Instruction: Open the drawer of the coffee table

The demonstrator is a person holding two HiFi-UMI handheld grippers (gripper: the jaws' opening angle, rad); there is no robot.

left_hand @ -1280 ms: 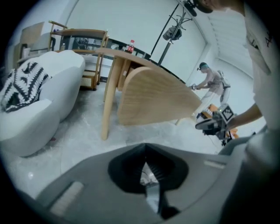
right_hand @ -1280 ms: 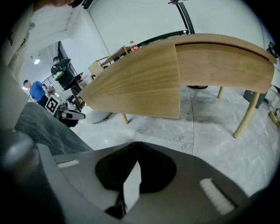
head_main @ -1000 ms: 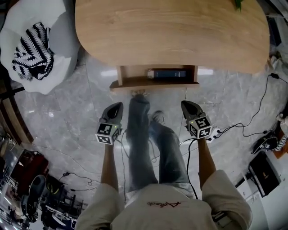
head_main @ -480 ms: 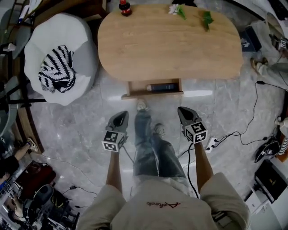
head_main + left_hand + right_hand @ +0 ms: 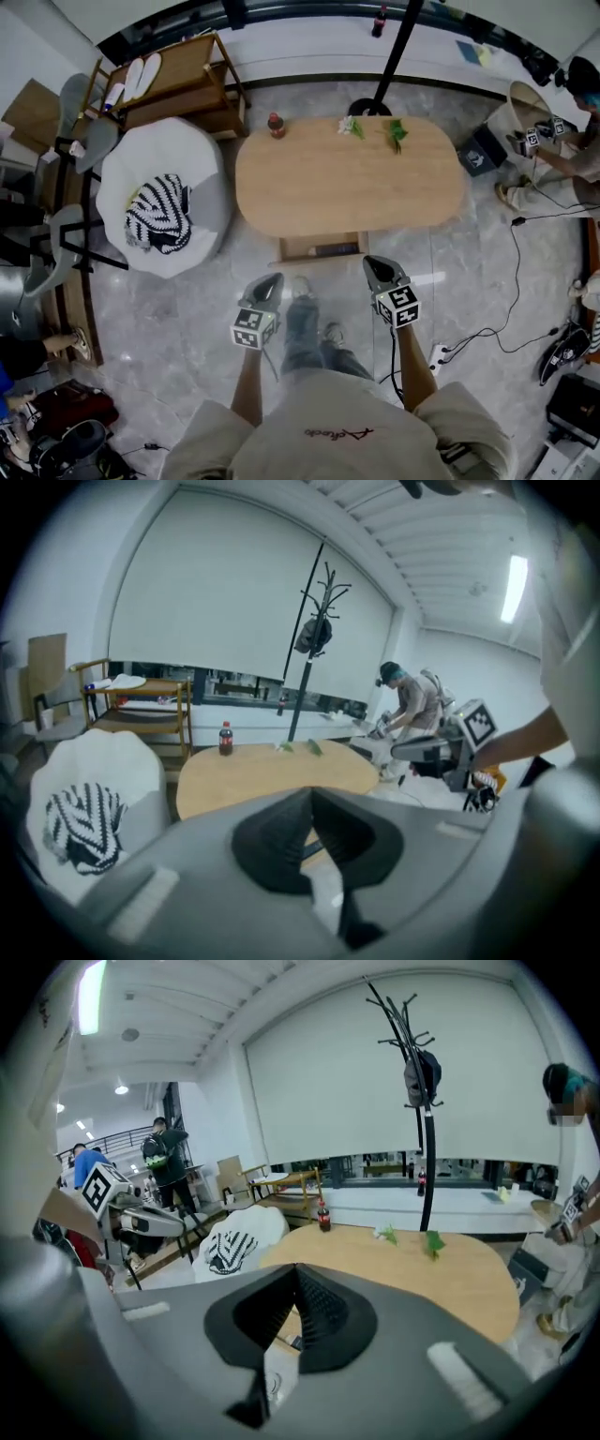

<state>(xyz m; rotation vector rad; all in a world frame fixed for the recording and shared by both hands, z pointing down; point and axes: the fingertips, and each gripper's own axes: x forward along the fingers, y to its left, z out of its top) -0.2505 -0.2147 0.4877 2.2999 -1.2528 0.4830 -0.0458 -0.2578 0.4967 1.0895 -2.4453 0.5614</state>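
Grey marble floor [image 5: 178, 319] spreads under the whole scene. Both the left gripper [image 5: 270, 281] and the right gripper [image 5: 373, 266] have their jaws pressed together on nothing, held side by side in the air and pointing toward twelve o'clock. Ahead of them, the drawer [image 5: 319, 249] juts from the six o'clock edge of the coffee table [image 5: 352, 183]. It looks already pulled out, which would explain why both grippers are empty and apart from it. A bottle [image 5: 275, 125] stands at the table's eleven o'clock rim, and a white beanbag [image 5: 159, 178] sits at its nine o'clock.
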